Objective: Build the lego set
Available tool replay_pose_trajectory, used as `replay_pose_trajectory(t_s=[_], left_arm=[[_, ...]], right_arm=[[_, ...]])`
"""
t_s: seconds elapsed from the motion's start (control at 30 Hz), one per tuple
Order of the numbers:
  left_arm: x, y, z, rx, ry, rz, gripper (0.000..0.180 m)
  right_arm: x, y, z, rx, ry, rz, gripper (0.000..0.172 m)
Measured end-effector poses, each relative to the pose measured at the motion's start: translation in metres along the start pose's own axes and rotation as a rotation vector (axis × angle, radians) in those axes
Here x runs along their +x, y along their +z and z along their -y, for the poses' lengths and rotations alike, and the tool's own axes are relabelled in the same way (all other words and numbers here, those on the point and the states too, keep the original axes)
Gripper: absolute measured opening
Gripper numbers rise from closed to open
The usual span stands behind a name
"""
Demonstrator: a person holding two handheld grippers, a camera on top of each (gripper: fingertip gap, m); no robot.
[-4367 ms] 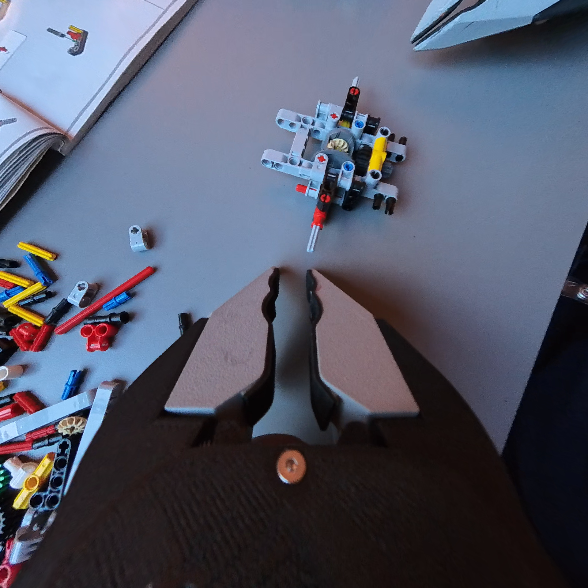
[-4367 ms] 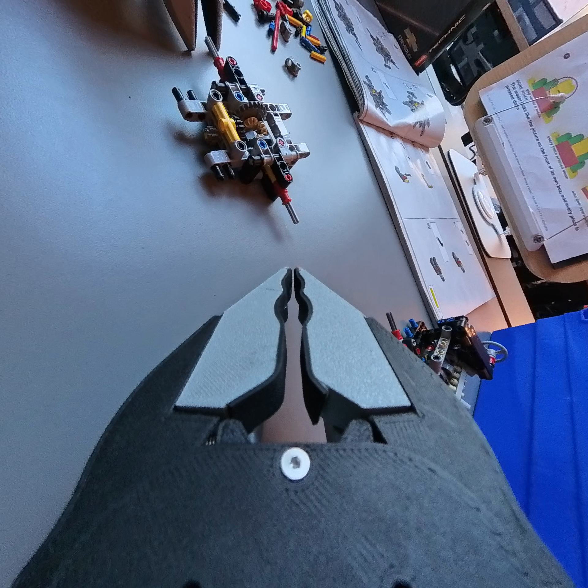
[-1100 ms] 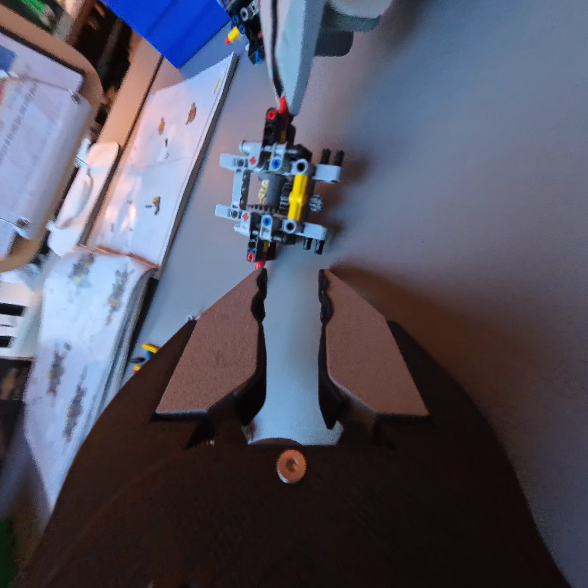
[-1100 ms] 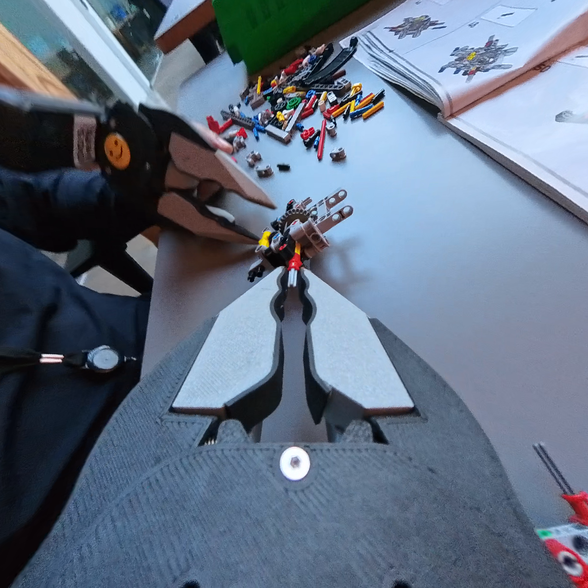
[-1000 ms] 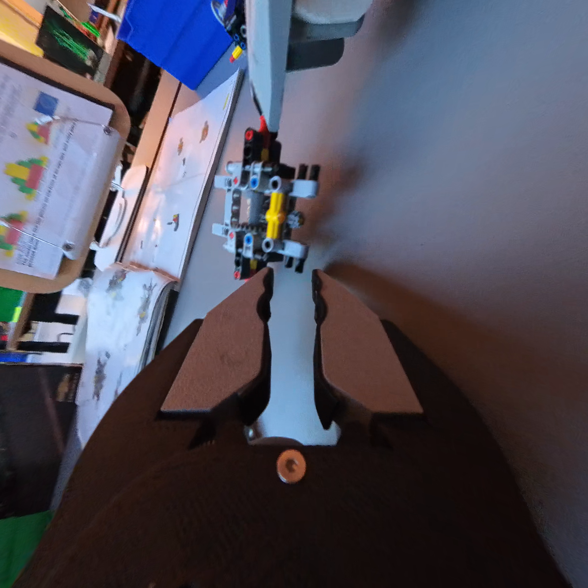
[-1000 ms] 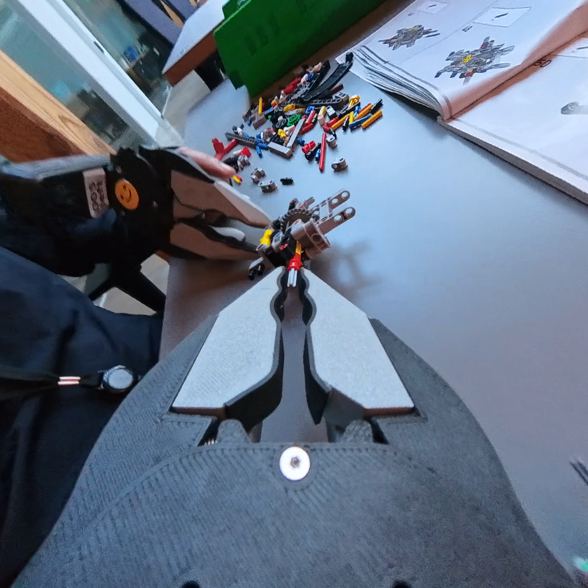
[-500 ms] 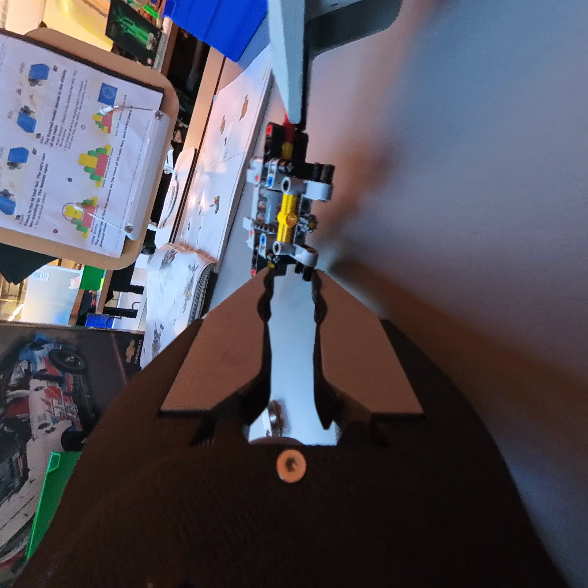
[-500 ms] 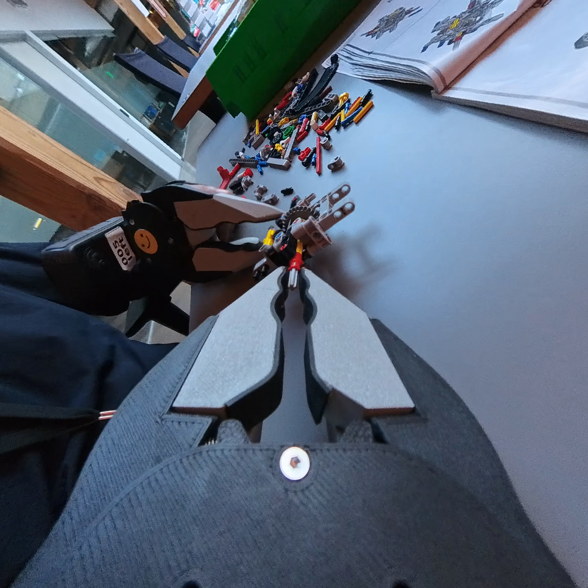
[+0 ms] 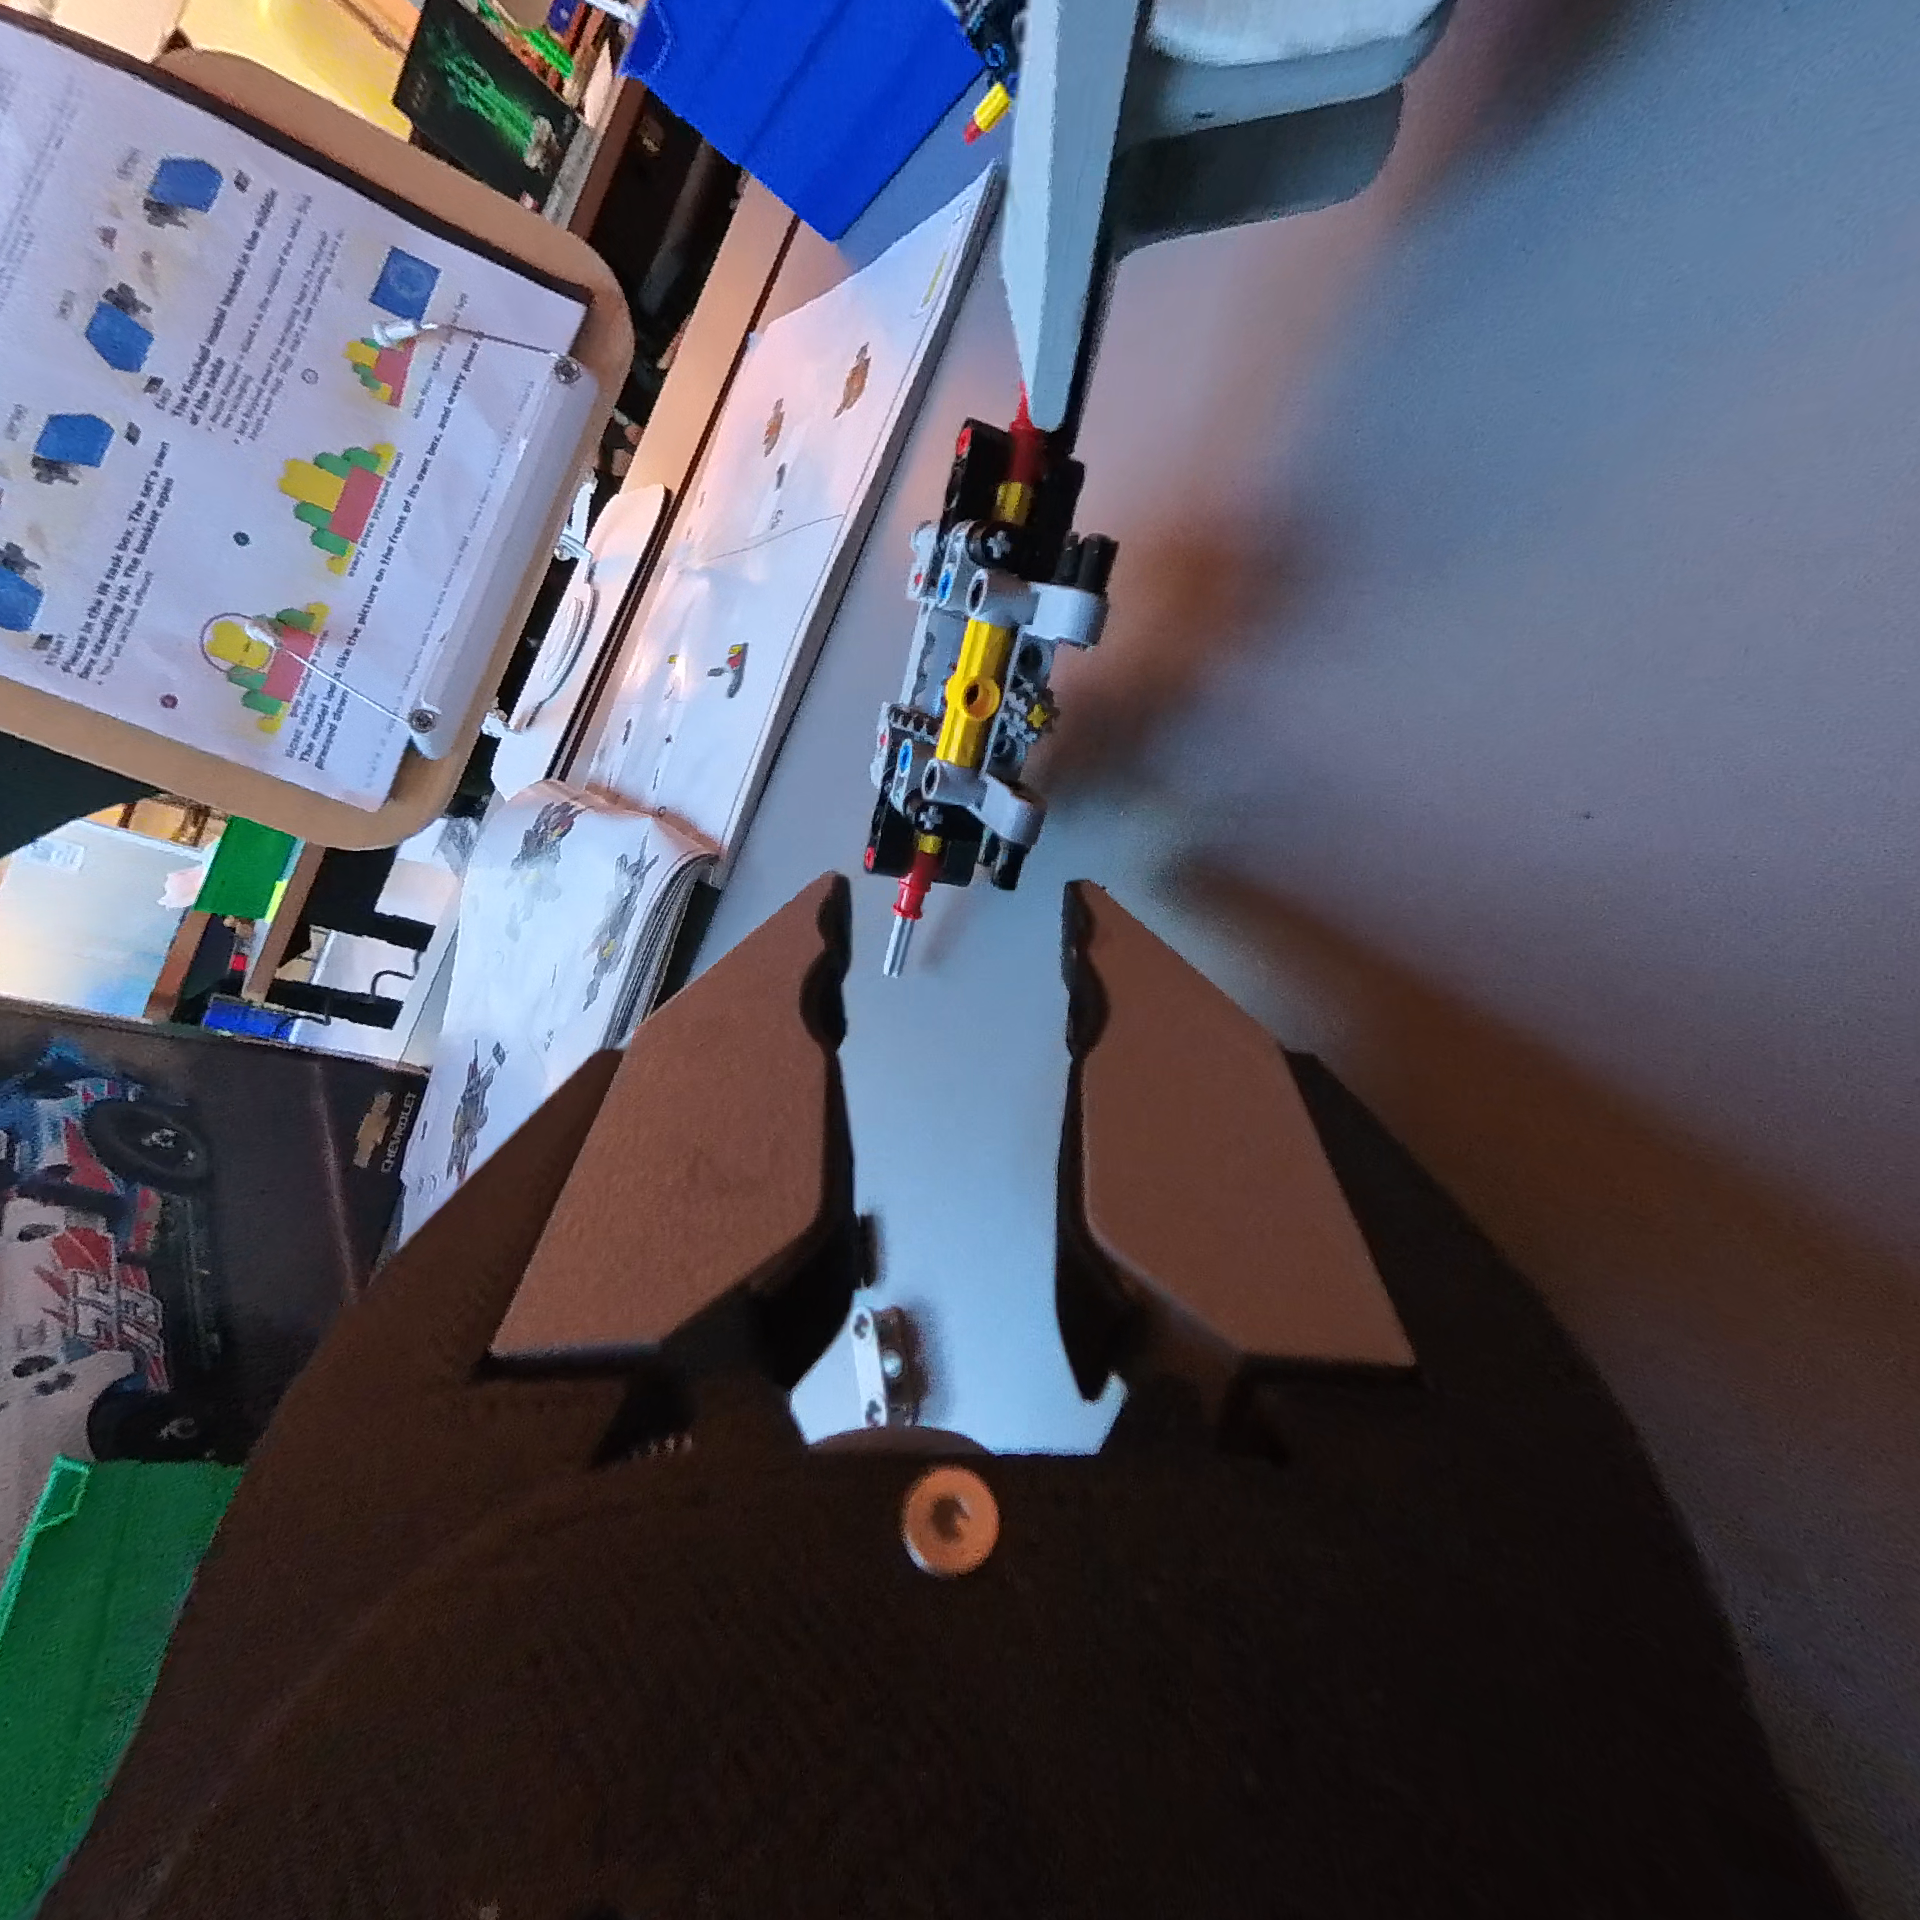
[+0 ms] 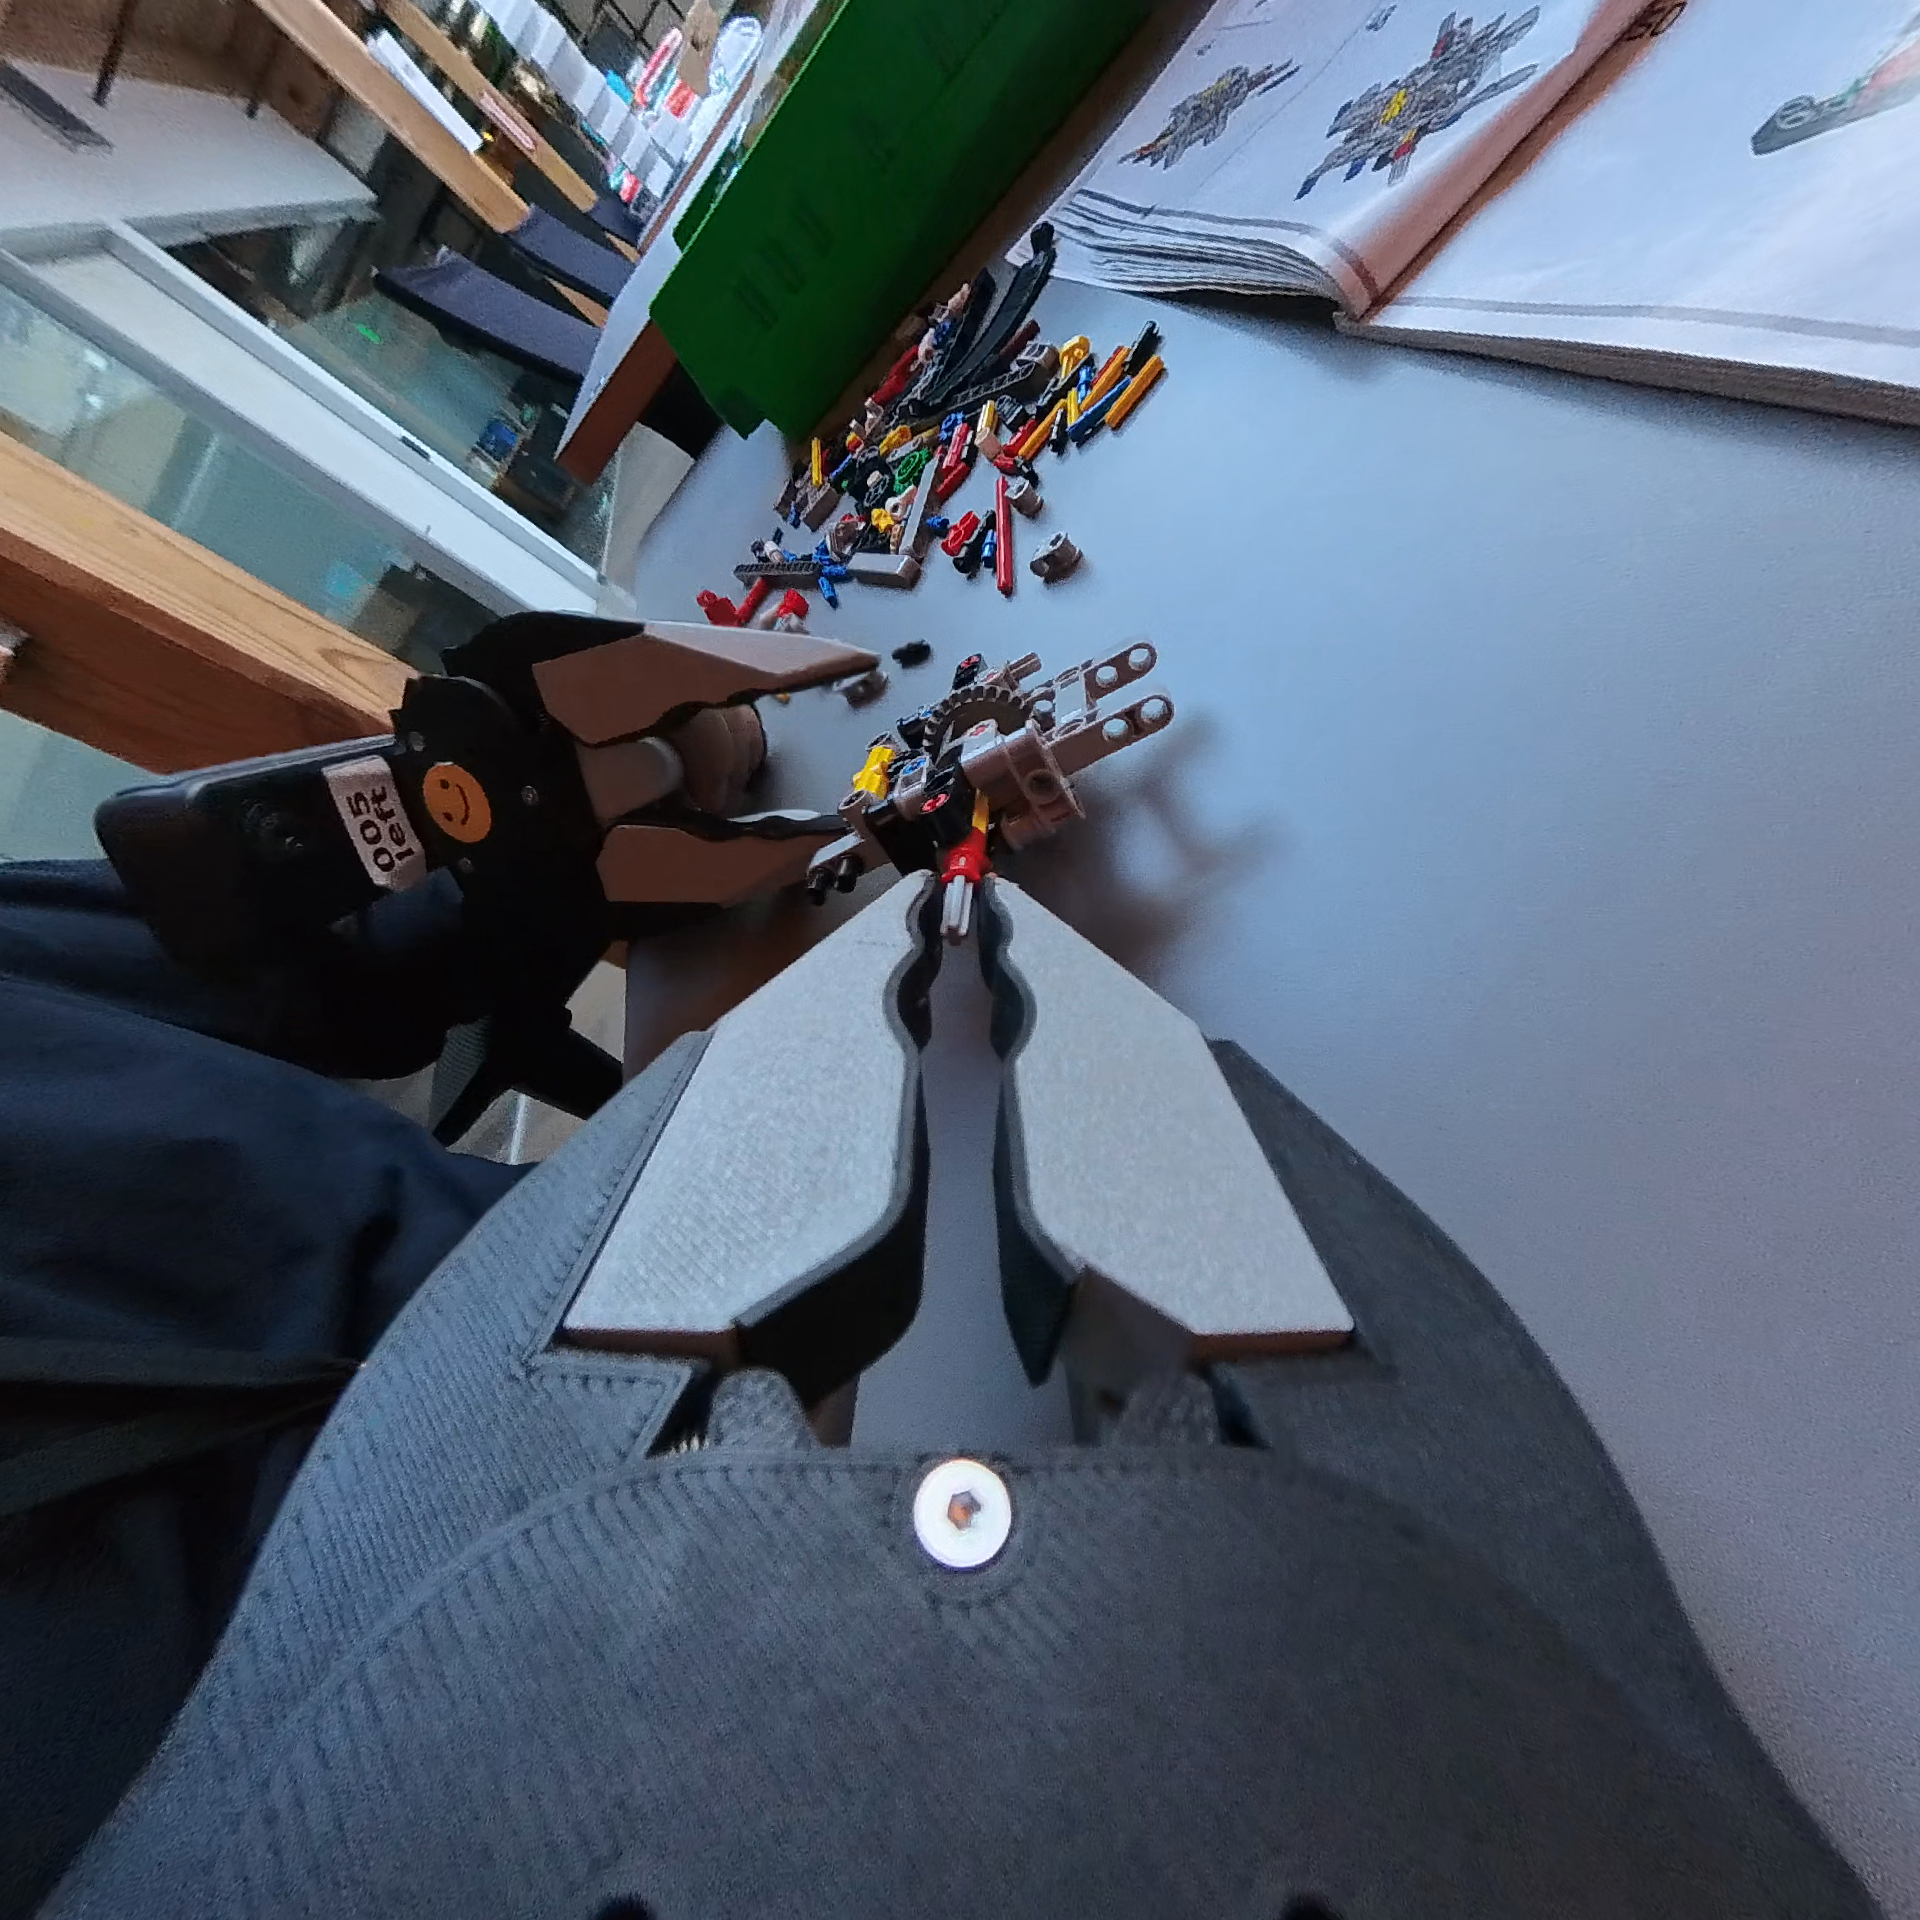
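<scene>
A small brick assembly [image 10: 997, 758] of grey beams, black pins, a gear and a yellow piece hangs on edge above the grey table [image 10: 1558, 831]. My right gripper [image 10: 956, 894] is shut on the grey axle [image 10: 958, 904] with the red bush at one end of the assembly. In the left wrist view the assembly [image 9: 977, 665] hangs from the right gripper's grey finger [image 9: 1049, 208]. My left gripper [image 9: 954, 904] is open wide and holds nothing. The axle [image 9: 902, 940] at the assembly's other end lies between its fingertips, untouched. In the right wrist view the left gripper [image 10: 852, 743] stands beside the assembly.
A heap of loose coloured pieces [image 10: 966, 457] lies farther off by a green box [image 10: 862, 187]. An open instruction book [image 10: 1507, 156] lies along the table edge, and it shows in the left wrist view [image 9: 582, 935]. A blue bin [image 9: 800, 114] and a picture board [image 9: 260, 468] stand beyond it. My hands' fingertips stand some 8 cm from each other. The open instruction book [image 10: 1507, 156] is about 20 cm from both grippers' fingertips.
My right gripper took the assembly by its axle and lifted it off the table, tilting it on edge. My left jaws stood narrow at its other end and have now opened wide.
</scene>
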State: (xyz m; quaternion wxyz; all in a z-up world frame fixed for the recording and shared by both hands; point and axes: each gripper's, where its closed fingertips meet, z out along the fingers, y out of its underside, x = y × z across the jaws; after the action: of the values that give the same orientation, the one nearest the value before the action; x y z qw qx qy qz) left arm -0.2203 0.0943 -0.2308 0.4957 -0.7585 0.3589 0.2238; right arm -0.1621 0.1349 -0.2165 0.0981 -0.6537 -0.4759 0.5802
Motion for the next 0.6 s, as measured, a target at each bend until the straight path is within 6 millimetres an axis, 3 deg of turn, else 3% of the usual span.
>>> replay_pose_trajectory(t_s=[0.23,0.6], left_arm=[[-0.001,0.002,-0.006,-0.032,-0.004,0.000,0.043],[-0.015,-0.011,0.004,0.070,-0.115,0.017,0.033]], right_arm=[[-0.001,-0.002,0.001,-0.002,-0.007,0.026,0.003],[-0.022,-0.028,0.017,0.074,-0.038,0.256,0.003]])
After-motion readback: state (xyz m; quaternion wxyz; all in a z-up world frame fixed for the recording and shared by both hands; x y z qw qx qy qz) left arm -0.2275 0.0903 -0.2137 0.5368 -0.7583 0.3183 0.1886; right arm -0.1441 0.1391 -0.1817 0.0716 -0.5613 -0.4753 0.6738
